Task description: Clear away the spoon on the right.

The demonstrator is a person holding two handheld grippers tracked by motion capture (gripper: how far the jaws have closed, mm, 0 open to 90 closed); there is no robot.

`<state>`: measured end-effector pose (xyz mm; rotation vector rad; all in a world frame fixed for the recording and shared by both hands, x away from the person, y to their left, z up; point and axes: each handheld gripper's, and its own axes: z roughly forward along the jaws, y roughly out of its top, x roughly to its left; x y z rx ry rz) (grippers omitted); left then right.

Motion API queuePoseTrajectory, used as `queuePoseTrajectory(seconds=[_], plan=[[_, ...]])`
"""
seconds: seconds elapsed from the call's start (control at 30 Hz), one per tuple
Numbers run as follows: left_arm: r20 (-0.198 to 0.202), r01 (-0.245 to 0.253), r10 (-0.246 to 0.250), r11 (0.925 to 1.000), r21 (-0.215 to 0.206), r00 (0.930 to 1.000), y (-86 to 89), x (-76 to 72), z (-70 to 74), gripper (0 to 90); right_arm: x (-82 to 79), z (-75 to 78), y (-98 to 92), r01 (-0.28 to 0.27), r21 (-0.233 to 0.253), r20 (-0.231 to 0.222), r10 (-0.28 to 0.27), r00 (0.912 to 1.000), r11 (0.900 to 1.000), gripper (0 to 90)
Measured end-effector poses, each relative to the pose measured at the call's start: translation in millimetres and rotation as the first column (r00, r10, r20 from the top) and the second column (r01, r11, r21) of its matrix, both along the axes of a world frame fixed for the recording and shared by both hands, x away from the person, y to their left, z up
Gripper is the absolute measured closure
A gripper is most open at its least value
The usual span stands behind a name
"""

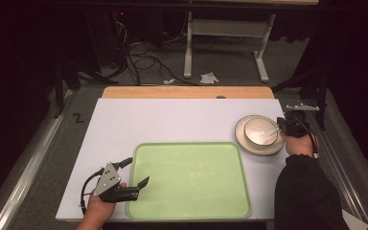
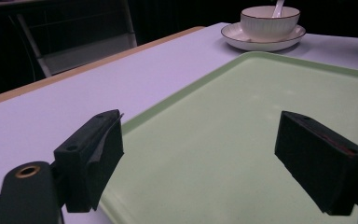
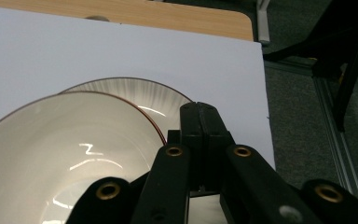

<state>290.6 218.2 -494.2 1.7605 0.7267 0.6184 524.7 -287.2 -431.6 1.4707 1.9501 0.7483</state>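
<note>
— Left gripper (image 1: 138,170)?
— Down at the near left corner of the green tray (image 1: 187,143), held in a hand (image 1: 98,206) coming in from the bottom edge. Released, jaws spread wide. In the left gripper view (image 2: 200,154), astride the tray's rim (image 2: 177,100): one jaw over the white table, the other over the green inside. Gripping nothing. Hard to tell whether touching or just above.

— And the right gripper (image 1: 281,125)?
— Far right of the white table (image 1: 163,120), at the right side of the bowl (image 1: 249,125). Held in the other hand (image 1: 299,141), with a black sleeve (image 1: 306,191) behind. Clenched, jaws pressed flat together in the right gripper view (image 3: 200,109), tips above the bowl's rim (image 3: 51,154).

— Clenched on anything?
— Looks like the spoon (image 1: 270,130). Handle slanting up out of the bowl and ending right at the tips; a pale sliver between the jaws lower down. Not wholly sure.

— Bowl's place?
— On a plate (image 1: 242,139) just off the tray's far right corner, close but apart from it. Pale, ribbed outside, dark line round the rim, seen across the tray from the left gripper view (image 2: 269,23), with the plate (image 2: 261,44) under it and the spoon (image 2: 278,7) sticking up. Striped edge of the plate (image 3: 140,91) visible behind the bowl from the right.

— Tray?
— Bare, mid-table, toward the near edge.
</note>
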Motion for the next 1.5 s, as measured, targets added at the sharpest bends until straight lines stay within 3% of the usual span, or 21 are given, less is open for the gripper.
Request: queuePoseTrajectory(seconds=[0.37, 0.63, 0.8, 1.1, 1.2, 1.37, 1.43, 1.5], plan=[[0.001, -0.001, 0.001, 1.0, 0.005, 1.0, -0.9, 0.3, -0.2, 15.6, -20.2, -0.4, -34.0, 0.048, 0.019, 0.009, -0.048, 0.9988, 0.999, 90.0], [0.001, -0.002, 0.002, 1.0, 0.007, 1.0, -0.3, 0.5, 0.1, 15.5, -50.0, -0.9, -53.2, 0.046, 0.013, 0.018, -0.046, 0.9988, 0.999, 90.0], [-0.001, 0.0, 0.0, 1.0, 0.006, 1.0, -1.2, 0.8, -0.2, 15.5, -71.4, -4.4, -61.5, 0.047, 0.059, 0.024, -0.049, 0.9985, 0.997, 90.0], [-0.004, -0.003, 0.003, 1.0, 0.004, 1.0, -2.2, 1.0, -0.5, 15.5, -104.9, -10.4, -53.6, -0.017, 0.056, 0.07, 0.013, 0.9975, 0.998, 90.0], [-0.004, -0.003, 0.003, 1.0, 0.008, 1.0, -2.2, 1.5, -0.9, 15.5, -117.8, -14.9, -48.5, -0.031, 0.097, 0.096, 0.021, 0.9951, 0.995, 87.6], [-0.01, -0.003, 0.003, 0.9999, 0.01, 0.9999, -2.2, 1.6, -1.7, 15.6, -127.6, -19.4, -41.4, -0.049, 0.125, 0.136, 0.032, 0.9902, 0.991, 81.3], [-0.016, -0.009, 0.009, 0.9999, 0.013, 0.9998, -2.3, 2.6, -2.7, 15.6, -134.3, -22.1, -41.6, -0.062, 0.179, 0.165, 0.032, 0.9857, 0.982, 77.3], [-0.015, -0.01, 0.01, 0.9998, 0.015, 0.9998, -2.6, 3.1, -2.9, 15.6, -138.2, -19.7, -42.7, -0.065, 0.182, 0.181, 0.032, 0.9829, 0.981, 75.0]])
